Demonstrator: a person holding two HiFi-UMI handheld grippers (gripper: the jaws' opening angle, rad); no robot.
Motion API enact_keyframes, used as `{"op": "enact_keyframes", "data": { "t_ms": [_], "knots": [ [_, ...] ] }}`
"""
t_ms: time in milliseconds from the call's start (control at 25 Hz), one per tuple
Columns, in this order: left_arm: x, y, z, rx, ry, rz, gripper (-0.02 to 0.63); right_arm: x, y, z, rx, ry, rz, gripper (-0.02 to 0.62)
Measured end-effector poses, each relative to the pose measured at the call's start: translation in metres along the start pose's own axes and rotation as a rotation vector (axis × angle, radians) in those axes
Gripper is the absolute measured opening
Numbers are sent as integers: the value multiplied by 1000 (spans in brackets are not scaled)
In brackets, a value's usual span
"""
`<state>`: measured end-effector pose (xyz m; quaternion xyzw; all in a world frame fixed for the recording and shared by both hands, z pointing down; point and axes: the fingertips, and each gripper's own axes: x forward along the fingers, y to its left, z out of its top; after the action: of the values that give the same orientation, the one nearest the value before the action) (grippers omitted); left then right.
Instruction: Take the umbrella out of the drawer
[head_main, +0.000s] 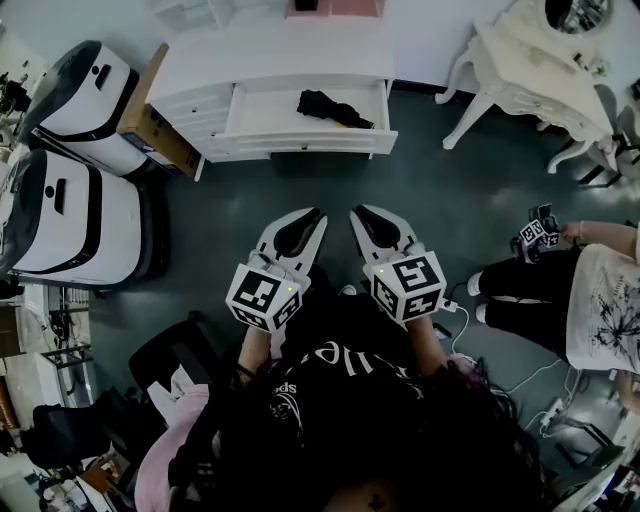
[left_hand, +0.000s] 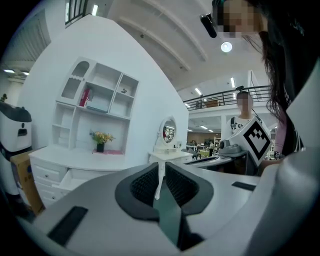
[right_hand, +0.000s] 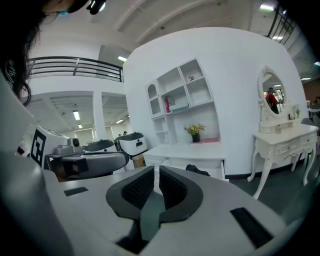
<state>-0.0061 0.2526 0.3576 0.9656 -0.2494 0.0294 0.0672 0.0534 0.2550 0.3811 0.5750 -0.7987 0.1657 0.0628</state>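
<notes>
Left gripper (head_main: 318, 216) clenched, nothing between its jaws; its own view shows only a thin slit (left_hand: 160, 172). Right gripper (head_main: 357, 212) clenched too, empty (right_hand: 156, 174). Both are held side by side in front of the person, tips toward the drawer (head_main: 310, 143), well apart from it. Green floor (head_main: 300, 190) lies between grippers and drawer.

The drawer is pulled open from a white dresser (head_main: 280, 50). The black umbrella (head_main: 335, 108) lies inside, toward the right end, folded and slanted.

Left of the dresser is a cardboard box (head_main: 150, 120), touching its side. Beside that stand two white-and-black machines (head_main: 85, 90), (head_main: 60, 210). A white vanity (head_main: 530, 80) is at the right, clear of the drawer. A second person (head_main: 590, 290) sits at far right, with cables on the floor near them.

Right gripper view shows the umbrella (right_hand: 198, 170) poking above the drawer front, plus wall shelves (right_hand: 182, 95) and flowers (right_hand: 195, 131) on the tabletop; the head view shows neither shelves nor flowers. Left gripper view shows shelves (left_hand: 95, 100) and flowers (left_hand: 101, 139), but not the umbrella.
</notes>
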Motion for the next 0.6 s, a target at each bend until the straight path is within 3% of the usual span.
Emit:
{"op": "enact_keyframes", "data": {
  "t_ms": [600],
  "knots": [
    [9, 15, -1, -1, 22, 15, 37, 11, -19, 1, 60, -19, -13, 64]
  ]
}}
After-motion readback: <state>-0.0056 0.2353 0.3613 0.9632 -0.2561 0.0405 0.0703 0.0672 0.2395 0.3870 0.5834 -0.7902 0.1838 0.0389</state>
